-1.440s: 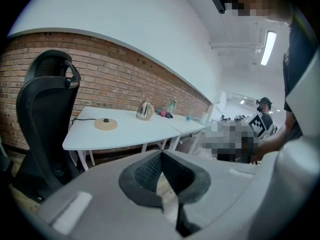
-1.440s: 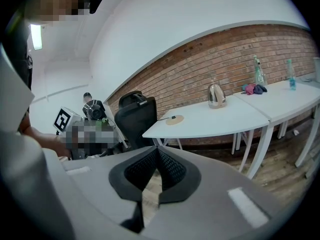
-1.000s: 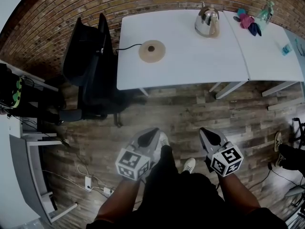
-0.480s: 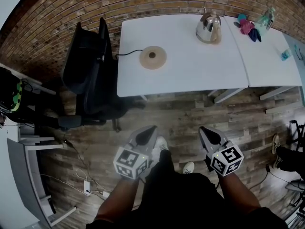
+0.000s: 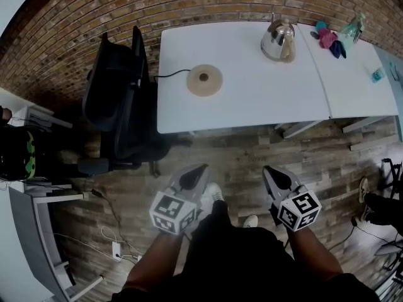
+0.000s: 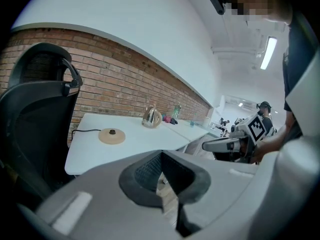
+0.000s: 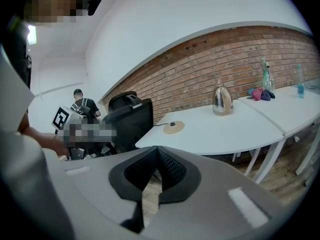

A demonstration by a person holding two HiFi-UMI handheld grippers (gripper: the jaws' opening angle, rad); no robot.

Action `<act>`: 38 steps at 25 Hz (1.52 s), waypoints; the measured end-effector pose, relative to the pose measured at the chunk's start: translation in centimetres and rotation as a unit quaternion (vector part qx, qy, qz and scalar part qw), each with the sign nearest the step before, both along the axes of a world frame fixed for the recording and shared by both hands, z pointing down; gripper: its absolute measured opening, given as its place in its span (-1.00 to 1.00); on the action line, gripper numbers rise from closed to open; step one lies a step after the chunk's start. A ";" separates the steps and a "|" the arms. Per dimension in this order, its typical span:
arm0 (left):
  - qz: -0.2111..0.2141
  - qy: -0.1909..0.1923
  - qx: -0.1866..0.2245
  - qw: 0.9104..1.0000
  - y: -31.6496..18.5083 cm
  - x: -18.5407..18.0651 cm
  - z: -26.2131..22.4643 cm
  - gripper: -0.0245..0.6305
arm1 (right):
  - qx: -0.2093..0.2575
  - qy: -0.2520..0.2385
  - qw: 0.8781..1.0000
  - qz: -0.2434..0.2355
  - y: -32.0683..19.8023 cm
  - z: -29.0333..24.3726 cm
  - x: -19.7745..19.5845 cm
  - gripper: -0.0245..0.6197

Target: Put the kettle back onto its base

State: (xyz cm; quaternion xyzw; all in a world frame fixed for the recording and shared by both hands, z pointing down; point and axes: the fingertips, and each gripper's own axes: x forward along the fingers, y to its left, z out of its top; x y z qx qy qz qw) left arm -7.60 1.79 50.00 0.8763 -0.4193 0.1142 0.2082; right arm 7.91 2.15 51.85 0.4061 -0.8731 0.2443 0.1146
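Head view: one kettle (image 5: 278,39), one base (image 5: 204,80)

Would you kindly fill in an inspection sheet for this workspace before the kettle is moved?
Surface: white table, mostly bare.
Job's things: kettle at the back right, apart from its base at the left.
Clutter: cloths and bottle on the adjoining table.
Grippers: left gripper and right gripper shut, empty, over the floor.
Cables: cord from base off the left edge; power strip on floor.
Surroundings: chair, brick wall.

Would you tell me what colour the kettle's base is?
The base is tan with a dark centre, clearest in the head view.
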 end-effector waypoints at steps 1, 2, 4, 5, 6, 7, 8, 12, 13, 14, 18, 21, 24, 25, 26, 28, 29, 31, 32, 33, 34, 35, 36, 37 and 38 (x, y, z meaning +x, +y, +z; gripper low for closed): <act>0.002 0.000 0.000 1.000 -0.2 -0.2 -0.1 -0.92 | 0.001 0.000 1.000 0.002 -0.2 -0.1 -0.2 -0.84; 0.004 -0.001 0.000 1.000 -0.3 -0.4 -0.1 -0.92 | 0.002 0.000 1.000 0.004 -0.3 -0.1 -0.4 -0.84; 0.007 -0.003 0.000 1.000 -0.8 -0.9 -0.4 -0.92 | 0.006 0.000 1.000 0.006 -0.6 -0.3 -0.9 -0.84; 0.008 -0.004 0.002 1.000 -1.1 -1.2 -0.6 -0.92 | 0.008 -0.001 1.000 0.008 -0.9 -0.5 -1.1 -0.84; 0.009 -0.004 0.005 1.000 -1.4 -1.3 -0.8 -0.92 | 0.010 0.000 1.000 0.009 -1.2 -0.7 -1.2 -0.84; 0.011 -0.004 0.008 1.000 -1.8 -1.5 -1.0 -0.92 | 0.012 0.000 1.000 0.011 -1.5 -0.9 -1.3 -0.84; 0.013 -0.003 0.010 1.000 -2.1 -1.6 -1.2 -0.92 | 0.015 0.001 1.000 0.013 -1.7 -1.1 -1.4 -0.84; 0.022 -0.005 0.015 1.000 -3.1 -2.1 -1.8 -0.92 | 0.022 0.000 1.000 0.021 -2.8 -1.8 -1.9 -0.84; 0.023 -0.006 0.016 1.000 -3.2 -2.2 -1.9 -0.92 | 0.024 0.000 0.999 0.021 -2.9 -1.9 -2.1 -0.84; 0.025 -0.006 0.017 1.000 -3.4 -2.4 -2.0 -0.92 | 0.025 0.000 0.999 0.022 -3.0 -1.9 -2.3 -0.84; 0.031 -0.006 0.018 0.999 -4.1 -2.8 -2.1 -0.92 | 0.028 0.002 0.999 0.024 -3.5 -2.1 -3.0 -0.84; 0.035 -0.004 0.020 0.999 -4.4 -3.0 -2.4 -0.92 | 0.030 0.005 0.999 0.026 -3.8 -2.4 -3.2 -0.84; 0.038 -0.001 0.024 0.999 -4.6 -3.3 -2.7 -0.92 | 0.031 0.009 0.999 0.029 -3.9 -2.6 -3.4 -0.84; 0.038 0.000 0.026 0.999 -4.7 -3.4 -2.7 -0.92 | 0.031 0.011 0.999 0.030 -3.9 -2.6 -3.6 -0.84; 0.038 0.000 0.026 0.999 -4.7 -3.7 -2.8 -0.92 | 0.032 0.012 0.999 0.029 -3.9 -2.6 -3.8 -0.84; 0.036 0.002 0.028 0.999 -4.8 -4.1 -2.8 -0.92 | 0.032 0.014 0.999 0.028 -3.9 -2.6 -4.1 -0.84; 0.035 0.003 0.029 0.999 -4.8 -4.2 -2.9 -0.92 | 0.033 0.014 0.999 0.027 -4.0 -2.7 -4.3 -0.84; 0.033 0.005 0.032 0.999 -4.8 -4.6 -3.0 -0.92 | 0.035 0.016 0.999 0.025 -4.1 -2.8 -4.7 -0.84; 0.033 0.006 0.033 0.999 -4.8 -4.7 -3.1 -0.92 | 0.037 0.016 0.999 0.024 -4.1 -2.9 -4.9 -0.84; 0.032 0.006 0.034 0.999 -4.8 -4.9 -3.2 -0.92 | 0.038 0.016 0.999 0.023 -4.2 -3.1 -5.1 -0.84; 0.032 0.007 0.036 0.999 -4.8 -5.1 -3.3 -0.92 | 0.040 0.016 0.999 0.022 -4.2 -3.2 -5.3 -0.84; 0.031 0.007 0.037 0.999 -4.8 -5.2 -3.3 -0.92 | 0.042 0.016 0.999 0.021 -4.3 -3.3 -5.5 -0.84; 0.030 0.007 0.039 0.999 -4.8 -5.4 -3.4 -0.92 | 0.044 0.016 0.999 0.020 -4.4 -3.4 -5.6 -0.84; 0.029 0.007 0.040 0.999 -4.9 -5.6 -3.3 -0.92 | 0.045 0.016 0.999 0.019 -4.4 -3.4 -5.8 -0.84; 0.027 0.007 0.040 0.999 -4.9 -5.8 -3.3 -0.92 | 0.046 0.016 0.999 0.019 -4.4 -3.4 -6.0 -0.84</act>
